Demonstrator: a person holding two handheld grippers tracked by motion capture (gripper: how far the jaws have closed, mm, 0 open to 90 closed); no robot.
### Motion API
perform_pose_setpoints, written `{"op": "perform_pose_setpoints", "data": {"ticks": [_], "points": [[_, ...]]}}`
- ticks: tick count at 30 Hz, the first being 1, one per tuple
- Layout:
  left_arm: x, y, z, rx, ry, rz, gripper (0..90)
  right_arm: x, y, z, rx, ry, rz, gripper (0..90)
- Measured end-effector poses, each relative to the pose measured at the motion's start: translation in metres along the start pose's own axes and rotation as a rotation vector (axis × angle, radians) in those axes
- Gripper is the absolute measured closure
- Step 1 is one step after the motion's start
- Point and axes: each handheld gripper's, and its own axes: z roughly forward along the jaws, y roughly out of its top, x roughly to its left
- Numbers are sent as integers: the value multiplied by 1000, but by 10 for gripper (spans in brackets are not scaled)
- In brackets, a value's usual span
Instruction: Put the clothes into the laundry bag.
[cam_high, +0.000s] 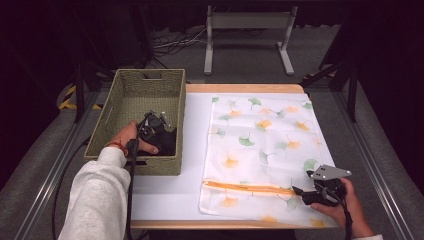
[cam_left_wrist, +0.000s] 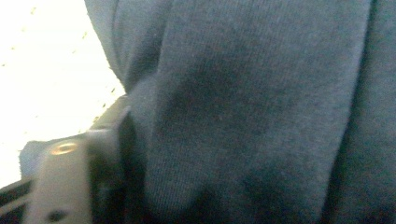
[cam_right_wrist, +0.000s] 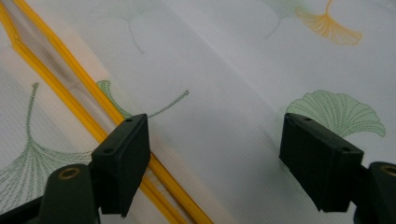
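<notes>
Left gripper (cam_high: 161, 125) is held inside the woven, olive, rectangular basket (cam_high: 131, 170) at the table's left, against a dark knit garment (cam_left_wrist: 261, 112); whether its jaws are closed cannot be told. Right gripper (cam_right_wrist: 215, 154) is spread wide over the thin white ginkgo-print laundry bag (cam_high: 265, 150), just beside the orange zipper (cam_high: 250, 187). The zipper runs left-right near the bag's near edge.
</notes>
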Motion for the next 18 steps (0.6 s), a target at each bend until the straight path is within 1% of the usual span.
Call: {"op": "perform_pose_setpoints", "data": {"ticks": [5,8,10,12,14,15,17,18], "points": [[0,-2,-3,-1,14,7,448,0,0,-2,-4,-1,-9,249],[0,-4,-5,-16,19,4,506,1,1,-3,-9,2,-5,250],[0,-5,-7,-25,33,7,547,1,1,-3,-13,-4,-5,251],[-1,-4,-8,-29,48,12,570,1,1,-5,-20,0,-3,251],[-2,-4,-10,-37,82,14,584,0,2,-5,-25,2,-2,252],[-2,-4,-12,-53,119,3,595,1,2,-5,-25,5,1,253],[-1,-5,-14,-65,138,0,605,1,3,-4,-28,9,0,254],[-1,-6,-16,-79,169,-2,609,1,3,-4,-27,9,-1,254]]}}
